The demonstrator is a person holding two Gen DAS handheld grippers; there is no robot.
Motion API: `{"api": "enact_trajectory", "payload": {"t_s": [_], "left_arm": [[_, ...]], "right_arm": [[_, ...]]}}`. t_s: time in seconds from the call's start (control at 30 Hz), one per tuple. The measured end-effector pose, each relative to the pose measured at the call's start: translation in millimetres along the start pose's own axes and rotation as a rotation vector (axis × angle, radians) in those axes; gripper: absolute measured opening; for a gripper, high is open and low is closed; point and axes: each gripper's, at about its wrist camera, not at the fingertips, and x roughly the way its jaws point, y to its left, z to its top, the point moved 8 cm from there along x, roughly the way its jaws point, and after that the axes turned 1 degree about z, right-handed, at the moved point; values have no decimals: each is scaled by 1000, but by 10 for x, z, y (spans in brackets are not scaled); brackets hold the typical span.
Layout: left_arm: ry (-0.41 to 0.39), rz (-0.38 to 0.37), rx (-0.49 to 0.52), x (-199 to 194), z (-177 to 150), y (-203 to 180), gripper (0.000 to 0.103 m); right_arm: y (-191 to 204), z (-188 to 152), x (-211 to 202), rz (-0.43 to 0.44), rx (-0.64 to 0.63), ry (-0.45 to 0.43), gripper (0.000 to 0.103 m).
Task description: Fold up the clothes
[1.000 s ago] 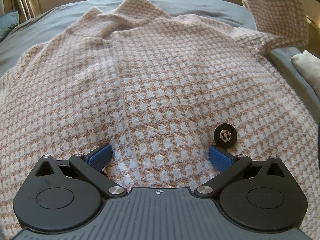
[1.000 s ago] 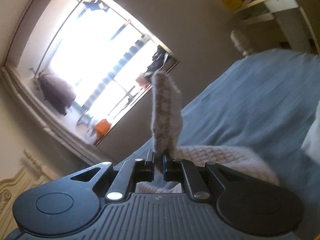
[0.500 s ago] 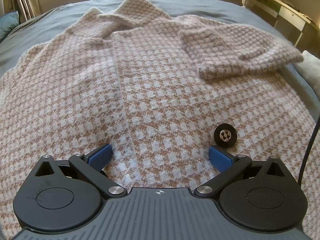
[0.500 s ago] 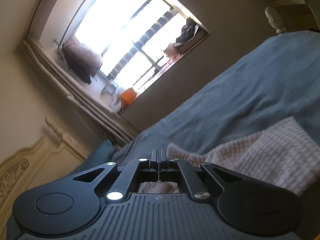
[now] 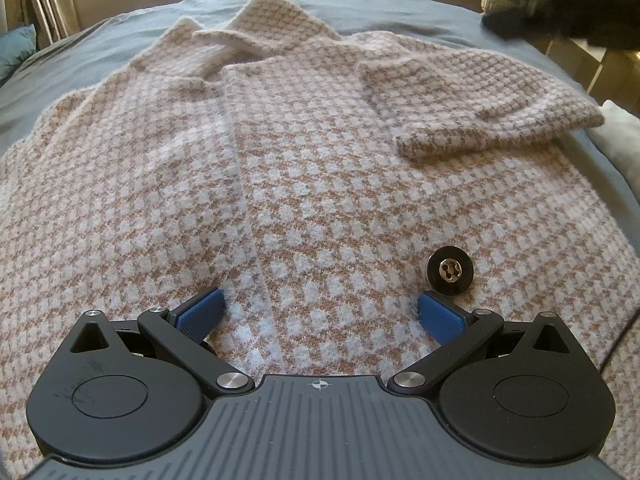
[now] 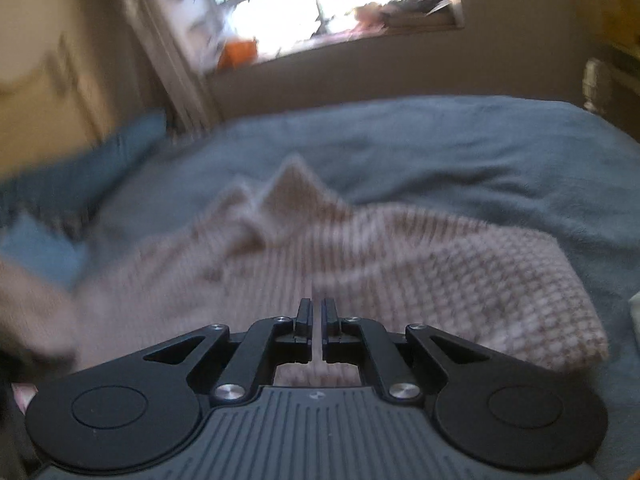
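Left wrist view shows the fuzzy pink-and-tan houndstooth knit cardigan [image 5: 304, 184] spread front-up across the blue-grey bed cover [image 5: 120, 36], collar toward the far end. Its right-side sleeve [image 5: 492, 120] is folded inward and lies across the chest, cuff end toward the middle. A round black button with a metal centre [image 5: 450, 271] sits on the front panel, just beyond the blue pad of the left hand-held gripper [image 5: 319, 312], whose jaws stand wide apart with both pads resting on the knit and nothing clamped. The cardigan's lower hem is hidden beneath that tool, and its left edge runs out of frame. A dark blurred shape at the top right corner is hard to identify.

Right wrist view is smeared with motion blur. The right hand-held gripper [image 6: 318, 312] has just been opening its jaws; they stand a narrow slit apart with apparently nothing between them, above the sleeve.
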Motion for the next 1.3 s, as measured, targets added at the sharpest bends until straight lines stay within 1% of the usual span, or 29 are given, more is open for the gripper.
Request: {"api": "enact_trajectory", "payload": {"t_s": [0.07,0.13,0.23,0.27,0.4,0.53,0.6,0.67,0.8,0.83,0.9,0.93,0.97,1.0,1.07,1.13,1.23,1.3], "left_arm": [[0,-1,-1,-2,-1,-2,103],[-2,0,0,-3,-3,-9,103],[-4,0,1,-5,-11,-9,103],[-4,0,1,-6,-12,-8,103],[-5,0,0,-5,-8,-18,103],[-10,0,4,-5,-13,-27,103],[-11,0,4,-4,-14,-28,103],[-11,0,5,-1,-11,-28,103],[-18,5,10,1,-13,-34,103],[-19,6,12,1,-14,-38,103],[-21,5,15,2,-15,-38,103],[-21,3,15,4,-11,-36,103],[-21,2,15,4,-10,-35,103],[-21,1,15,3,-11,-33,103],[-24,0,15,3,-16,-32,103],[-28,0,15,3,-22,-30,103],[-33,1,14,2,-30,-29,103],[-35,-1,13,2,-28,-26,103]], "right_arm": [[110,-115,103,-57,-119,28,33],[241,-204,178,-121,-250,27,44],[433,-319,301,-120,-365,48,44],[467,-347,348,-116,-382,58,44],[492,-410,530,-96,-404,102,44],[433,-471,680,-107,-414,149,44],[424,-502,713,-109,-423,156,47],[442,-526,740,-113,-444,156,53],[482,-577,810,-130,-506,157,55],[488,-586,829,-134,-522,155,55],[456,-563,851,-135,-504,154,52],[431,-538,853,-134,-483,154,45],[406,-514,856,-133,-462,153,43],[386,-494,855,-125,-440,153,37],[356,-452,849,-128,-406,147,21],[354,-389,807,-132,-364,128,15],[388,-257,659,-137,-344,69,13],[385,-137,541,-124,-314,38,13]]}}
